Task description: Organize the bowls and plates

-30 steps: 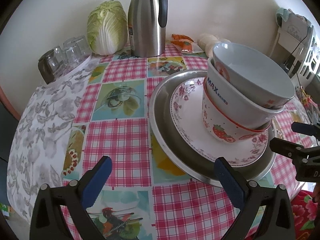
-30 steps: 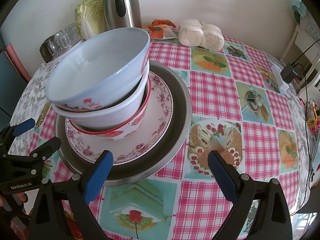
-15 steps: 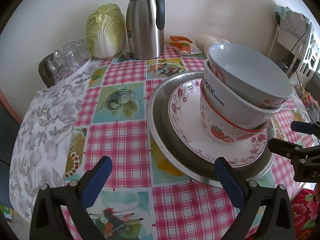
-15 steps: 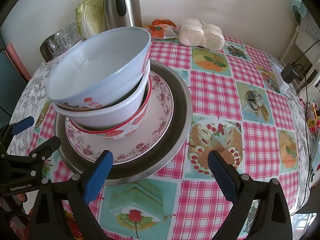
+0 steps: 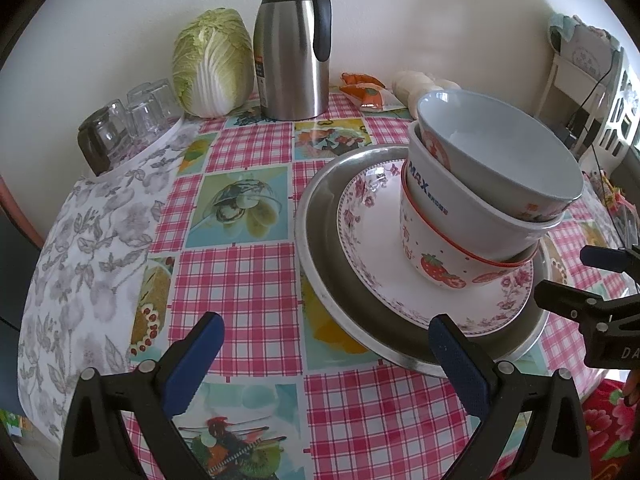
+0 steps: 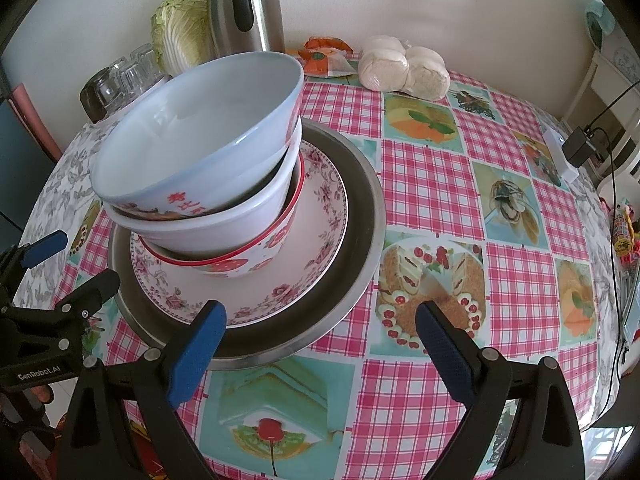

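Note:
A stack stands on the table: a wide steel dish (image 5: 320, 240) (image 6: 360, 208) holds a floral plate (image 5: 372, 248) (image 6: 316, 264), on which three bowls nest and lean. Lowest is a strawberry bowl (image 5: 432, 256) (image 6: 256, 256), then a white bowl (image 5: 452, 204) (image 6: 224, 228), and on top a pale blue bowl (image 5: 500, 148) (image 6: 208, 124). My left gripper (image 5: 324, 352) is open, low in front of the dish's left side. My right gripper (image 6: 320, 332) is open too, at the dish's near right rim. Neither holds anything. Each gripper shows at the edge of the other's view.
At the back of the table stand a steel thermos jug (image 5: 292, 44) (image 6: 248, 4), a cabbage (image 5: 212, 64), upturned glasses (image 5: 128, 124), a snack packet (image 6: 324, 56) and bagged buns (image 6: 404, 68). A white shelf (image 5: 580, 60) and cables (image 6: 580, 148) are to the right.
The left gripper has drawn back a little and shifted, so the stack sits slightly lower and further right in its view. The right gripper and the stack are still.

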